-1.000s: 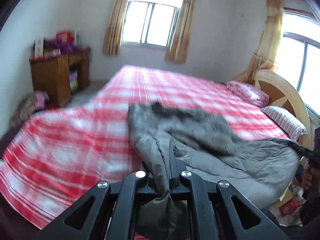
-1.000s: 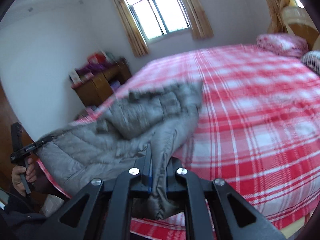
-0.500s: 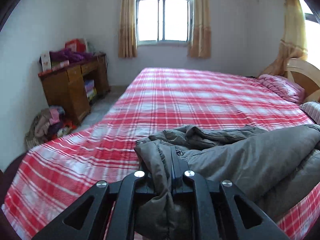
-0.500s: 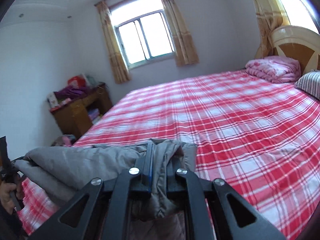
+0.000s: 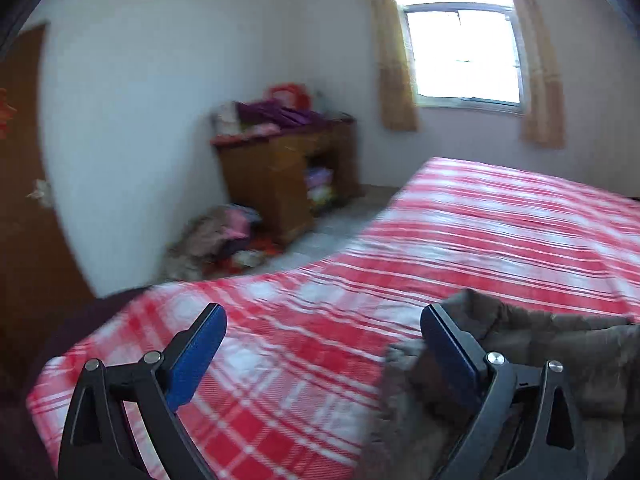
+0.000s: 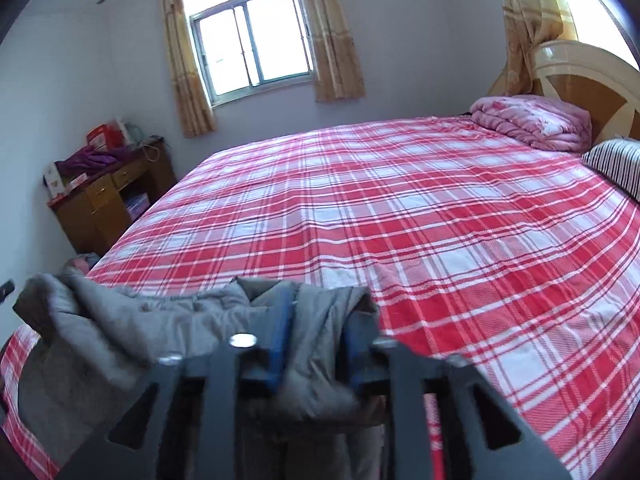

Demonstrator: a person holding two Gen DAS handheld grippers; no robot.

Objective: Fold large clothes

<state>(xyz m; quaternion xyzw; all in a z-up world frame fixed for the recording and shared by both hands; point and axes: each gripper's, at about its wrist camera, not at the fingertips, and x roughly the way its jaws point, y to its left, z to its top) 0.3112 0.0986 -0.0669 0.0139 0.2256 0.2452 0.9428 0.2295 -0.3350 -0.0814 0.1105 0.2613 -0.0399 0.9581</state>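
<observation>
Looking along your left gripper (image 5: 322,322), you have its jaws spread wide and opening, with only the red-and-white plaid bedsheet (image 5: 460,240) showing in the gap between the blue pads (image 5: 192,356). The grey padded jacket (image 5: 560,356) lies bunched on the near part of the bed, behind and to the right of the right-hand finger; the cloth sits just beside that finger, but the blur there makes it hard to say whether it touches.

Your right gripper (image 6: 316,320) has its jaws opening too, and a fold of the same jacket (image 6: 168,320) stands between the two fingers. The pads no longer seem to press on it, though this part of the picture is smeared. From there the jacket spreads away to the left in a rumpled heap along the near edge of the bed.

Farther off, a folded pink quilt (image 6: 532,120) and a striped pillow (image 6: 618,164) rest by the headboard (image 6: 592,80). A wooden desk (image 6: 104,196) piled with things stands against the left wall, under the curtained window (image 6: 252,40).
</observation>
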